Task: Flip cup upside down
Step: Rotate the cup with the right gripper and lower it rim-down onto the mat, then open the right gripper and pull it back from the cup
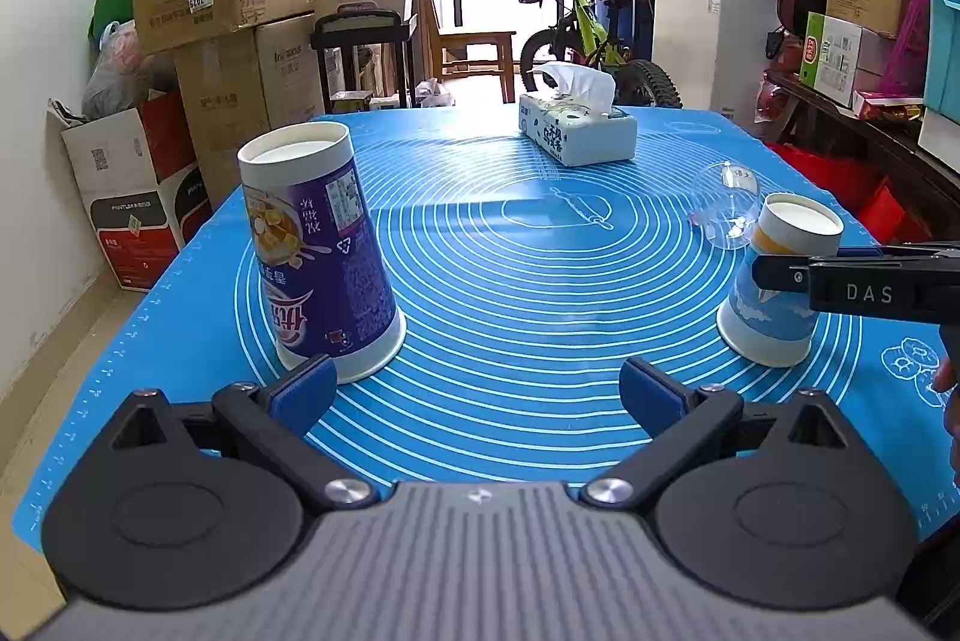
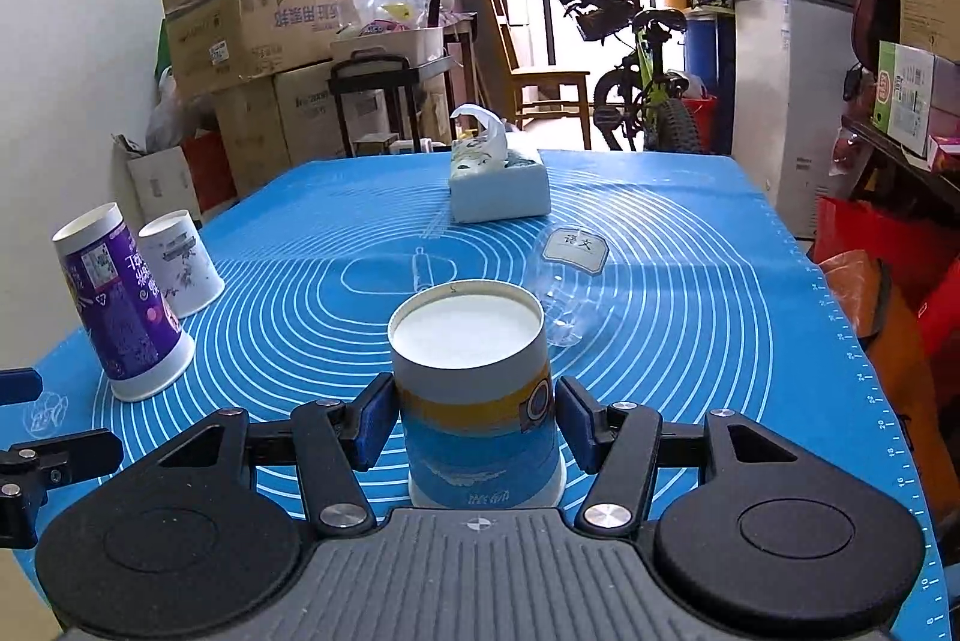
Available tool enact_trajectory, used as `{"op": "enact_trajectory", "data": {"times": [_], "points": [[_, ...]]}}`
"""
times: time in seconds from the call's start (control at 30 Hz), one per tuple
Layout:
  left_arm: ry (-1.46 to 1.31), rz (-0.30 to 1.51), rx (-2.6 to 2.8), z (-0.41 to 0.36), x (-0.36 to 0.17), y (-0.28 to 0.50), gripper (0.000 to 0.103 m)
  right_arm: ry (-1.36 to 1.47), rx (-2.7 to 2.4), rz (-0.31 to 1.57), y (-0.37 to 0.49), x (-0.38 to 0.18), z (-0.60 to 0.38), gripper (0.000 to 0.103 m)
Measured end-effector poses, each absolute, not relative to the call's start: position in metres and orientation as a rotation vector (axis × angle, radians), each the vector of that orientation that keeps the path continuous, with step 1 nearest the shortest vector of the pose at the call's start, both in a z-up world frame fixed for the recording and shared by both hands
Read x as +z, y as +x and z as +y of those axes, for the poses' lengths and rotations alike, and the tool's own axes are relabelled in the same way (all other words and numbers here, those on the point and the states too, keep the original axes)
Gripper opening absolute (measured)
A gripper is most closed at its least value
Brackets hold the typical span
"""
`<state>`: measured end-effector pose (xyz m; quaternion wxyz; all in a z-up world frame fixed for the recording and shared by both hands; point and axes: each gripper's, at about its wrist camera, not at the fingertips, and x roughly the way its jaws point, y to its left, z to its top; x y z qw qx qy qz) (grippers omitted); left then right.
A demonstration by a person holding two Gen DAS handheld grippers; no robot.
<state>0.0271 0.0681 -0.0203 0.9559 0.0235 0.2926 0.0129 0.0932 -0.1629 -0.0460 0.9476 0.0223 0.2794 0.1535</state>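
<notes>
A blue and yellow paper cup [image 2: 480, 419] stands upside down on the blue mat [image 2: 690, 317], base up. My right gripper [image 2: 477, 422] is open around it, pads close beside its walls with a small gap on the right. The cup also shows in the left wrist view [image 1: 774, 293], with the right gripper [image 1: 780, 278] at its side. My left gripper [image 1: 474, 392] is open and empty, its left pad just in front of an upside-down purple cup [image 1: 324, 257], seen also in the right wrist view [image 2: 120, 305].
A white patterned cup [image 2: 180, 263] stands upside down behind the purple one. A clear glass [image 2: 567, 281] lies on the mat behind the blue cup. A tissue box [image 2: 498, 188] sits at the far middle. Boxes, a bicycle and shelves surround the table.
</notes>
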Motion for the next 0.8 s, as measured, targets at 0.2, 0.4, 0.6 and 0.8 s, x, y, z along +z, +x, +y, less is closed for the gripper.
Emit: {"op": "enact_trajectory", "data": {"times": [0.2,0.4,0.6,0.8], "points": [[0.050,0.594,0.037,0.060,-0.014,0.027,0.100,0.069,0.293,0.547,0.087,-0.039,-0.168,0.084],[0.097,0.551,0.035,0.043,-0.004,0.014,0.100,0.149,0.263,0.515,0.054,-0.019,-0.181,0.099],[0.095,0.539,-0.004,0.032,0.001,0.000,0.100,0.130,0.199,0.485,0.008,-0.010,-0.188,0.100],[0.084,0.542,-0.018,0.028,0.002,-0.011,0.100,0.084,0.176,0.506,-0.024,-0.008,-0.191,0.100]]}}
